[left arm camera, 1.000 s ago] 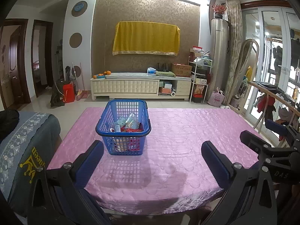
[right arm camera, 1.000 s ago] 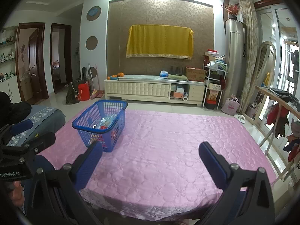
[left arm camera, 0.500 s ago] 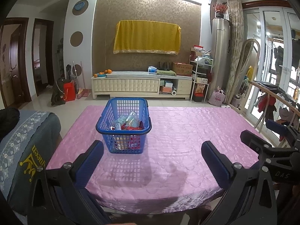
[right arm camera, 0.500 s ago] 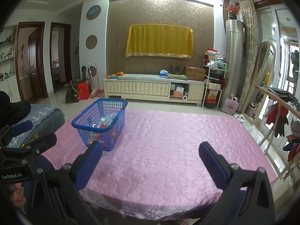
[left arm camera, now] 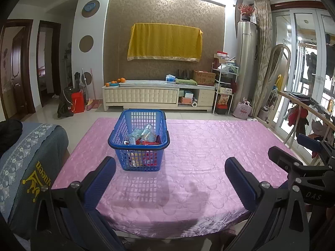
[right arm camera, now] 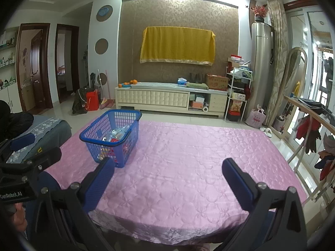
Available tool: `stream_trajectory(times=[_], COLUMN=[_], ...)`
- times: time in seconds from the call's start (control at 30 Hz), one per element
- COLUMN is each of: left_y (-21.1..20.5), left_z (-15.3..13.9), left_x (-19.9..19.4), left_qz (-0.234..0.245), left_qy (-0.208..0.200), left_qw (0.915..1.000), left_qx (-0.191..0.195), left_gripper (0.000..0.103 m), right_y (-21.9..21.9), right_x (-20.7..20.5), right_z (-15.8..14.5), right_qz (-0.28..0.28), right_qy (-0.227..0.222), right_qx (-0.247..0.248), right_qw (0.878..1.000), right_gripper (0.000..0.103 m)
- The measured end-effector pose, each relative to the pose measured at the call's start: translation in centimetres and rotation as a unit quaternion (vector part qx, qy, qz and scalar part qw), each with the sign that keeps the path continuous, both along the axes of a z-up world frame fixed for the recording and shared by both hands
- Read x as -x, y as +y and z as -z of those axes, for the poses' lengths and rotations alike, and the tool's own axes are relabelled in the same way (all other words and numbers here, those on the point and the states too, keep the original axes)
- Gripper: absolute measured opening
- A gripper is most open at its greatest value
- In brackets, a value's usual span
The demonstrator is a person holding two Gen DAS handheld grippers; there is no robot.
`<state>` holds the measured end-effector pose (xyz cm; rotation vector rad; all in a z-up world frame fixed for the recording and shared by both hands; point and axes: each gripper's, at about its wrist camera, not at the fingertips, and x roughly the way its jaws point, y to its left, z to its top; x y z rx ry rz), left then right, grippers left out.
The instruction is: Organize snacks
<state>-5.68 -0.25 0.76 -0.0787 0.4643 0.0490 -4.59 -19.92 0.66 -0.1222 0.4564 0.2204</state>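
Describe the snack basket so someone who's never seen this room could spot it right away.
Find the big table under the pink quilted cloth in the middle of the room. On its left half stands a blue plastic basket with lattice sides, holding snack packets. It is the only thing standing on the cloth.

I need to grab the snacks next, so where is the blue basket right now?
The blue basket stands on the pink tablecloth, left of centre in both views, just beyond the left claw and nearest the table's left edge.
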Motion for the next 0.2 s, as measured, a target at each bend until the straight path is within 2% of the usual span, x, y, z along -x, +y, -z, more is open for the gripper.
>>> stream_trajectory(times=[0.2], left_y=[-0.04], left_z=[-0.03], left_x=[0.3], left_qz=[0.002], left_qy=[-0.002], left_qw=[1.0], left_qx=[0.004], left_gripper=[0.103], right_y=[0.07], right_x=[0.17], right_z=[-0.06], right_qz=[-0.002], right_qy=[-0.001], right_qx=[0.0], right_qw=[1.0], right_gripper=[0.103])
